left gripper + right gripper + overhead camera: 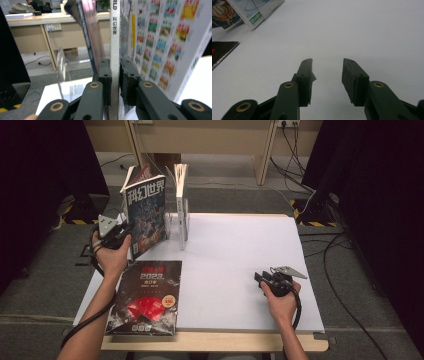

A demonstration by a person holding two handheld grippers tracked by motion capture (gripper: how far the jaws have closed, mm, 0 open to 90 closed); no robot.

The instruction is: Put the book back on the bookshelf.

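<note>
Two magazines stand upright at the far left of the white bench [235, 265], and the nearer one, a science-fiction magazine [146, 215], is the one in play. It leans slightly, its top tipped away from the clear acrylic bookstand [181, 227] that props a second upright magazine [181, 185] just beside it. A third, dark-covered magazine [147, 297] lies flat at the near left corner, close to the person's left forearm.

The left gripper [120, 236] meets the science-fiction magazine at its lower edge. In the left gripper view its fingers [105, 75] straddle the white spine [114, 62], one pad against it and the other with a sliver of gap on the right; whether the grip is firm or slack cannot be told.

That is where the risk lies. A tall, floppy magazine pinched low down and only loosely could, by this reading, slide between the pads, fan open or topple toward the bookstand and knock its neighbour over. A tilt in the hand would likely make it worse, and the flat magazine below leaves little free bench to catch a fall.

The right gripper [272, 279] rests well apart on bare bench, its fingers [305, 72] spread and empty, too far off to steady anything quickly.
</note>
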